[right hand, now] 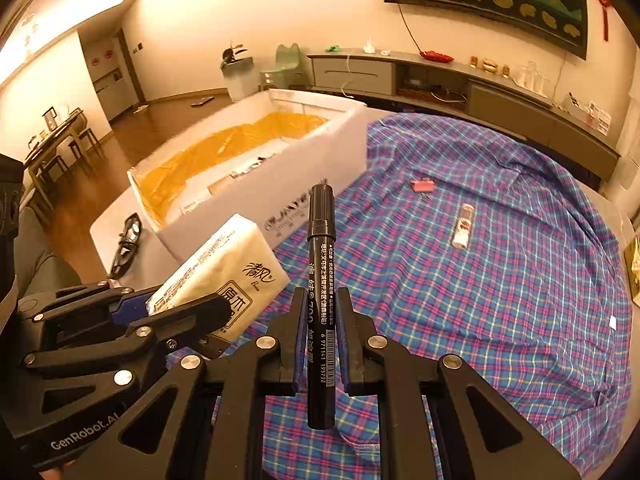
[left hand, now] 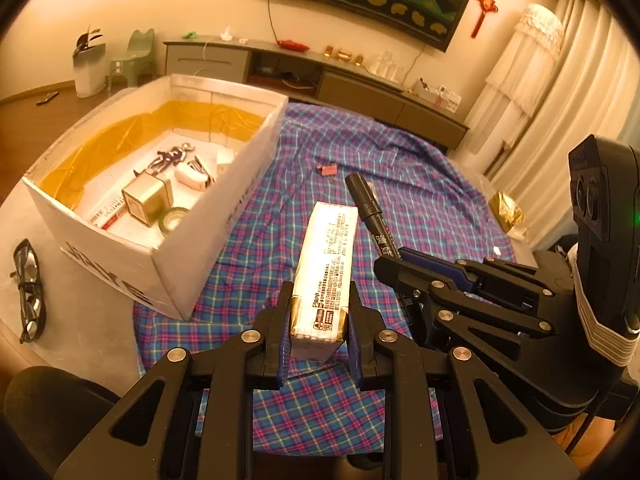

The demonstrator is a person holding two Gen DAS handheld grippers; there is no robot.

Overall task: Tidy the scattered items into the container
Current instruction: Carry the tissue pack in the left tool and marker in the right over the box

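My left gripper (left hand: 319,304) is shut on a white tissue pack (left hand: 325,270) and holds it above the plaid cloth; the pack also shows in the right wrist view (right hand: 224,268). My right gripper (right hand: 319,308) is shut on a black marker (right hand: 321,300), which points forward; it shows in the left wrist view (left hand: 370,216) too. The white box (left hand: 216,216) stands ahead to the left with several items inside, also seen in the right wrist view (right hand: 304,184). A pink binder clip (right hand: 423,186) and a small white tube (right hand: 463,225) lie on the cloth.
The blue plaid cloth (right hand: 500,280) covers the table. Black glasses (left hand: 29,292) lie left of the box on the bare tabletop. A gold packet (left hand: 505,210) sits at the table's right edge. A TV cabinet (left hand: 360,88) runs along the far wall.
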